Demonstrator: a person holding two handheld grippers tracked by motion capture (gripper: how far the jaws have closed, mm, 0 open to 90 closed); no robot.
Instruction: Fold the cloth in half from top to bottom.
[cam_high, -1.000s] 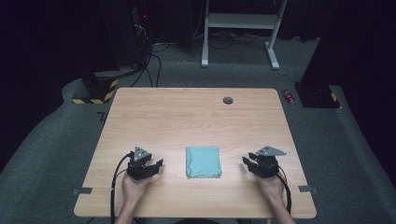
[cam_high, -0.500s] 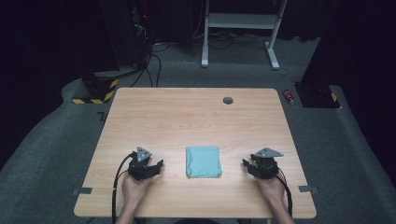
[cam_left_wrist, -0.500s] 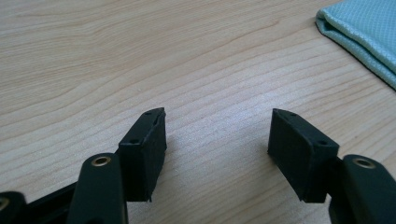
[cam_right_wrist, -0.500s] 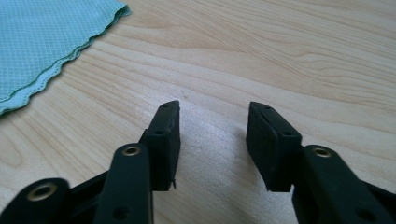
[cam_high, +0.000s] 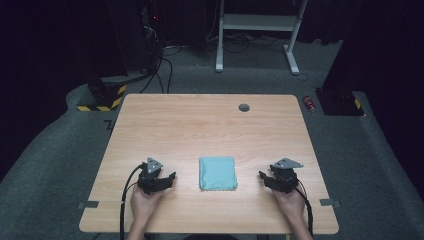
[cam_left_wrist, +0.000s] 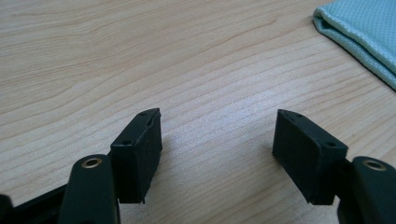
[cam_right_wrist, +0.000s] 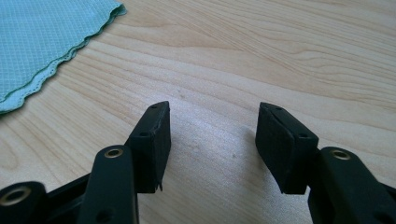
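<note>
- Jaws of both grippers stand apart over bare wood with nothing between them; both pairs have just been opening.
- Largest is the desk (cam_high: 210, 125), a pale wood top with rounded corners; the high view takes in all of it, while each gripper view gives only a patch of grain.
- Behind the desk, on the grey floor (cam_high: 50, 165), the high view shows a white metal frame (cam_high: 257, 30), black cables (cam_high: 165, 70), a stand with yellow-black stripes (cam_high: 102, 97) at the far left and a small red can (cam_high: 310, 103) at the far right.
- The folded teal cloth (cam_high: 217, 173) lies flat near the desk's near edge, between the two grippers and touching neither.
- In the left gripper view the cloth (cam_left_wrist: 362, 32) shows stacked folded edges at the upper right; in the right gripper view the cloth (cam_right_wrist: 44, 44) shows a wavy stitched hem at the upper left.
- The left gripper (cam_high: 170, 178) sits in the person's left hand (cam_high: 144, 202), just left of the cloth; its pads (cam_left_wrist: 140, 156) show close up in its own view.
- The right gripper (cam_high: 264, 178) sits in the right hand (cam_high: 289, 202), just right of the cloth; its pads (cam_right_wrist: 150, 147) hang low over the wood.
- A small dark round grommet (cam_high: 244, 107) lies near the desk's far edge, well away from everything else.
- Nothing lies between either gripper and the cloth.
- Compared with a second ago, the cloth and both hands are in the same places; only the gaps between the jaws have widened.
</note>
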